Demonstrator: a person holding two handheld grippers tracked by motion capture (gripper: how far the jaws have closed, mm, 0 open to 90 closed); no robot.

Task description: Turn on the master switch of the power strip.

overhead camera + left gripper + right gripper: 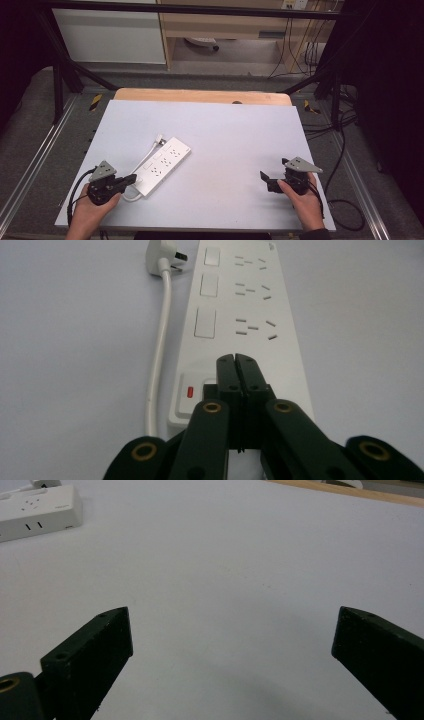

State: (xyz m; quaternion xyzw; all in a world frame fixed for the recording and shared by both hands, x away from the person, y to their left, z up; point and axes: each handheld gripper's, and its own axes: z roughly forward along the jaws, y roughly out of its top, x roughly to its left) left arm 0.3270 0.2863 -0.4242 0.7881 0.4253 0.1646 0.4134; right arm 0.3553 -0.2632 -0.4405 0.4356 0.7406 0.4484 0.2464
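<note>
Left gripper (235,360): black jaws pressed together, nothing between them, tips over the switch end of the white plastic power strip (162,165), beside its red-lit rocker switch (189,391). Right gripper (265,179): jaws spread wide, empty, above bare pale-grey tabletop (235,145). Strip lies diagonally left of centre; its white cord (159,345) runs alongside to the plug (162,257).

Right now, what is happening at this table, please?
A person holds a two-jaw gripper in each hand at a pale grey table. The left gripper, jaws shut with nothing between them, is over the switch end of a white rectangular power strip, near its red-marked rocker switch. The right gripper sits apart over bare table, jaws open.
</note>
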